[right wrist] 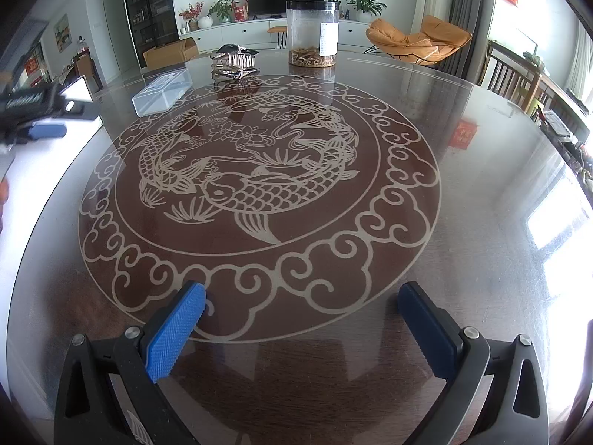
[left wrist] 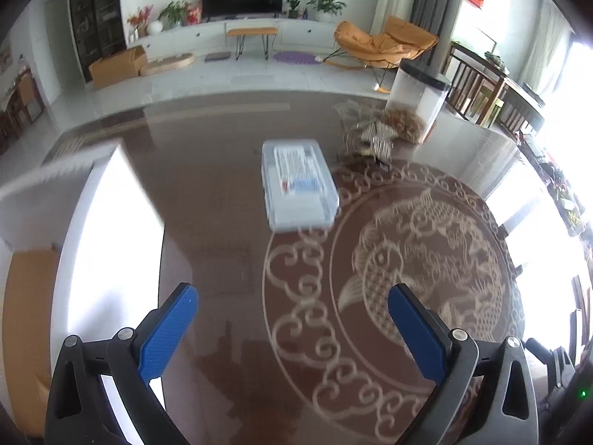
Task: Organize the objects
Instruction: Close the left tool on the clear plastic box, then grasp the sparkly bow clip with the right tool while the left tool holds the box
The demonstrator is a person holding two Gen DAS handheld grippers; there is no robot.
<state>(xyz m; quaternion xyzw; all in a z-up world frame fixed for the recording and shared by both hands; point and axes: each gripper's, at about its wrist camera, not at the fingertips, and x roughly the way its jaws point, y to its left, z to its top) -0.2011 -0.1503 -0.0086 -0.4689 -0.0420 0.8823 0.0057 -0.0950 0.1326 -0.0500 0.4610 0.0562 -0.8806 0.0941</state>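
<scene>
Both tools empty and spread; three items grouped at the far side of the counter.

The left tool (left wrist: 292, 298) and the right tool (right wrist: 302, 296) hover with fingers wide apart, holding nothing, above the round glass-topped dark counter with a pale fish pattern (right wrist: 481, 193). The flat clear rectangular plastic box with a printed label (left wrist: 298, 183) lies near the far left edge; it appears light, rigid and smooth-sided, so a hold across its short width seems soundest. Just beside it sits a small striped metallic ornament (right wrist: 234, 61), likely delicate and awkward to hold. The tall clear plastic jar with a black lid (right wrist: 312, 33), upright and partly filled with brown pieces, looks slippery and wide; its girth may exceed the spread.
</scene>
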